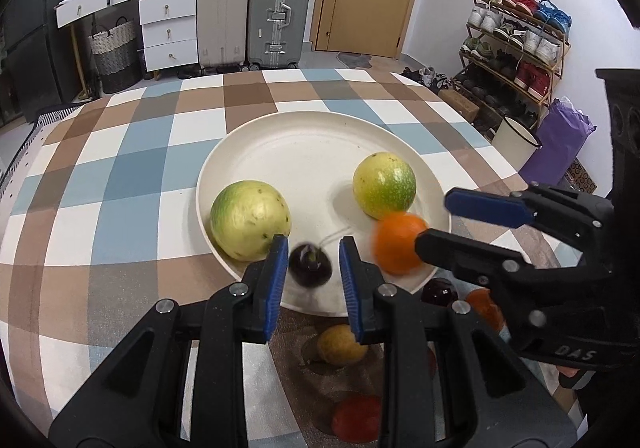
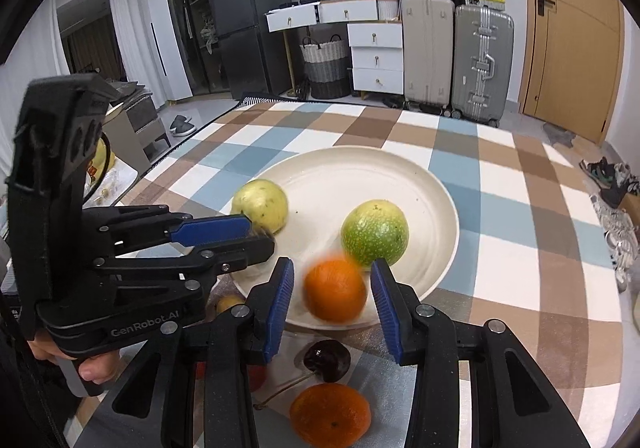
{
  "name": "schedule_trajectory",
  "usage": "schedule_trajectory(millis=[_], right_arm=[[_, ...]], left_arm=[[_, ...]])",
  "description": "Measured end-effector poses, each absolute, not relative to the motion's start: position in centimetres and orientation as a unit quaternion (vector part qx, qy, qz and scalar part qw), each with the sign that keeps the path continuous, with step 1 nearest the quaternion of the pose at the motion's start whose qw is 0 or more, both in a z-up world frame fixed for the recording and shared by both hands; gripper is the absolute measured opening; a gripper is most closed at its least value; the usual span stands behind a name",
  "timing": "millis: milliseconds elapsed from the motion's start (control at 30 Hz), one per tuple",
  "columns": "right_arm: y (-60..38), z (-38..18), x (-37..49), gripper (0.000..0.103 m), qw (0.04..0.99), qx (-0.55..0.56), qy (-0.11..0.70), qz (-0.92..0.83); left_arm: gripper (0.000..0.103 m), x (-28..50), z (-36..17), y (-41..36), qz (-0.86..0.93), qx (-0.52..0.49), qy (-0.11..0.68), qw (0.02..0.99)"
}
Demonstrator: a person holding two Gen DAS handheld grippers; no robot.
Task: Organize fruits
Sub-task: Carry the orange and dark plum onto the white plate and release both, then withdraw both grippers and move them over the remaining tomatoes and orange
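A cream plate (image 1: 320, 136) (image 2: 400, 176) on the checked tablecloth holds two green-yellow round fruits (image 1: 250, 225) (image 1: 384, 184); they also show in the right wrist view (image 2: 262, 205) (image 2: 375, 233). My left gripper (image 1: 313, 256) is open, with a blurred dark cherry (image 1: 310, 266) between its pads over the plate's near rim. My right gripper (image 2: 332, 282) (image 1: 436, 220) is open, with a blurred orange (image 2: 335, 289) (image 1: 400, 242) between its pads, not touching them, over the plate's near edge.
On the cloth in front of the plate lie another cherry (image 2: 327, 360), a second orange (image 2: 330, 418), a small yellow fruit (image 1: 341, 344) and a red fruit (image 1: 356, 418). Suitcases (image 1: 276, 12), drawers and a shoe rack (image 1: 516, 48) stand beyond the table.
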State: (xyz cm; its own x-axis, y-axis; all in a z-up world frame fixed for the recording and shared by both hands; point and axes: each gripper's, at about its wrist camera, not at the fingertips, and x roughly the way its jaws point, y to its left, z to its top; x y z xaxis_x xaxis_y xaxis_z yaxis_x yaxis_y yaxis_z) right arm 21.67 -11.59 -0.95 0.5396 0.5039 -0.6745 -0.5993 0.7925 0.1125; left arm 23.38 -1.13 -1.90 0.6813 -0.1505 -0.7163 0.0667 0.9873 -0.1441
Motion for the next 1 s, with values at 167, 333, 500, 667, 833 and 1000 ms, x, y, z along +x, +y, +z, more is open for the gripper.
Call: schedule_trajectory(millis=[167, 333, 500, 667, 833, 1000], right_arm=[[-12.7, 0.0, 20.9, 0.053, 0.881, -0.060, 0.355, 0.307], [-14.3, 0.8, 19.9, 0.091, 0.885, -0.036, 0.348, 0.306], [-15.4, 1.1, 18.9, 0.102, 0.888, -0.027, 0.354, 0.291], [-16.1, 1.1, 17.8, 0.103, 0.889, -0.024, 0.358, 0.285], [-16.4, 0.9, 16.8, 0.103, 0.887, -0.021, 0.363, 0.285], [-16.5, 0.5, 15.8, 0.103, 0.886, -0.026, 0.365, 0.285]], left_arm=[[0.047, 22.7, -1.2, -1.0, -0.055, -0.055, 0.391, 0.917], [0.086, 20.8, 0.0, -0.5, -0.038, -0.056, 0.369, 0.927], [0.102, 18.5, 0.6, 0.0, -0.020, -0.057, 0.364, 0.929], [0.102, 16.2, 0.8, 0.3, -0.008, -0.059, 0.370, 0.927], [0.102, 14.5, 0.6, 0.4, -0.002, -0.061, 0.373, 0.926], [0.102, 13.4, 0.6, 0.2, 0.001, -0.056, 0.374, 0.926]])
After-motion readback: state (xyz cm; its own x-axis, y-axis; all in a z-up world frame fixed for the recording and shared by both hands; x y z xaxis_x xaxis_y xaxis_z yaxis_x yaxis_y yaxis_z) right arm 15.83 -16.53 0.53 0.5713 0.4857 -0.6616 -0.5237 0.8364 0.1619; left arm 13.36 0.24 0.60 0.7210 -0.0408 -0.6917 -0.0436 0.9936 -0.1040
